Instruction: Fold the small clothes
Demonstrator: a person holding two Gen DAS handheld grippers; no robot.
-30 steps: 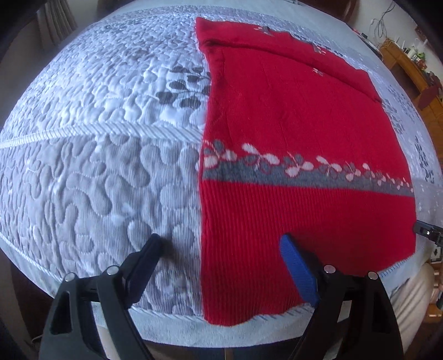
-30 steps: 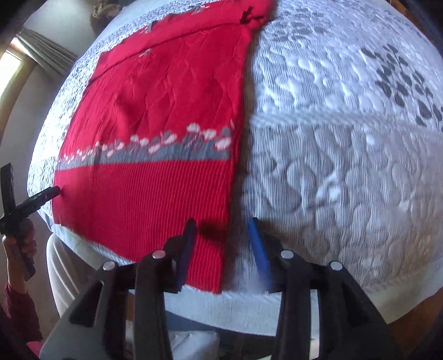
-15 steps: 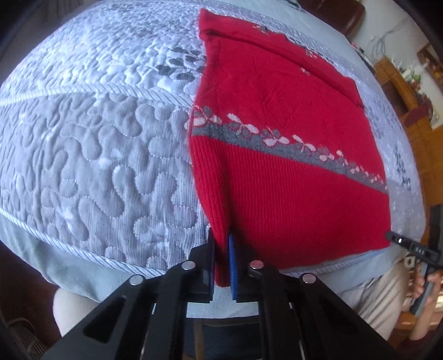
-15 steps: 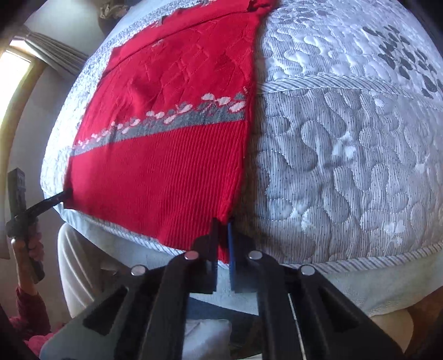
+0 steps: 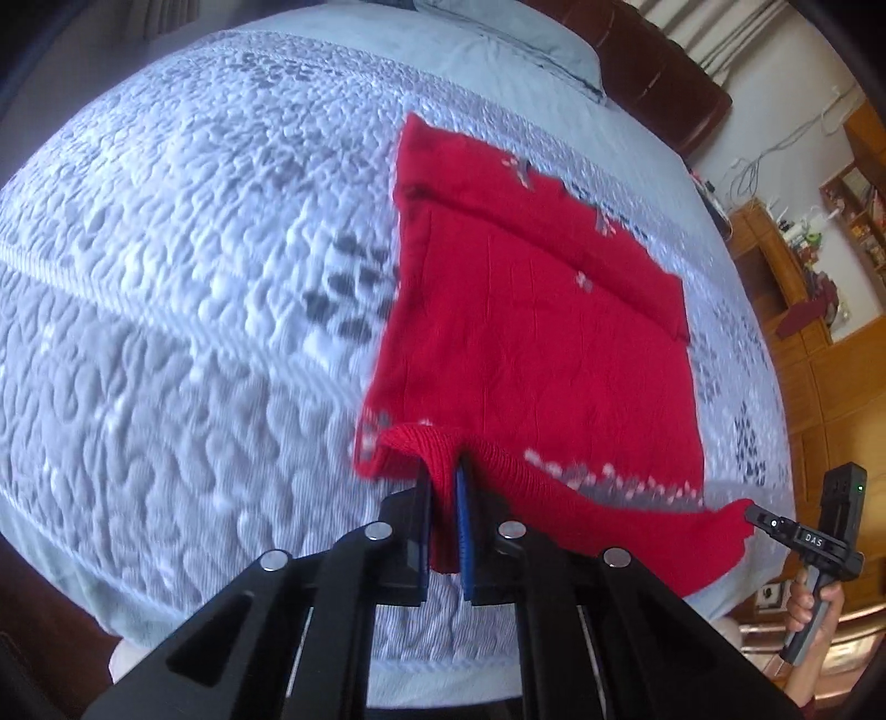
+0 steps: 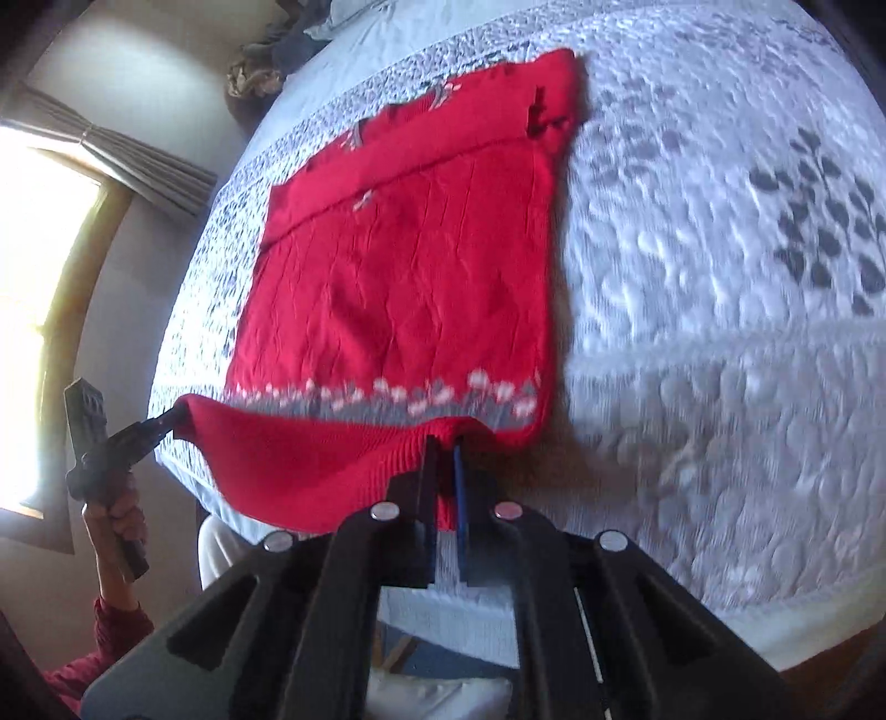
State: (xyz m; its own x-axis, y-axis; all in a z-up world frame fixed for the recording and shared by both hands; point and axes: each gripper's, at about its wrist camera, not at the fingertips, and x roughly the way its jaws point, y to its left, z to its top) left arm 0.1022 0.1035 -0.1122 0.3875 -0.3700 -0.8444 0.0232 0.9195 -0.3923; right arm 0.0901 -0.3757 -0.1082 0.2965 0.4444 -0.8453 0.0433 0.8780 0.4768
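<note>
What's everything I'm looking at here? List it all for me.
sweater: one, red with a grey-and-white band, flat on the bed, near hem lifted
quilt: one, white-grey, covering the bed
pillow: one, pale blue, far end
headboard: one, dark brown, behind the pillow
cabinet: one, wooden, by the wall
curtain: one, beige, by the window
left gripper: one, black, shut on one hem corner
right gripper: one, black, shut on the other hem corner
hands: two, each holding a gripper handle
</note>
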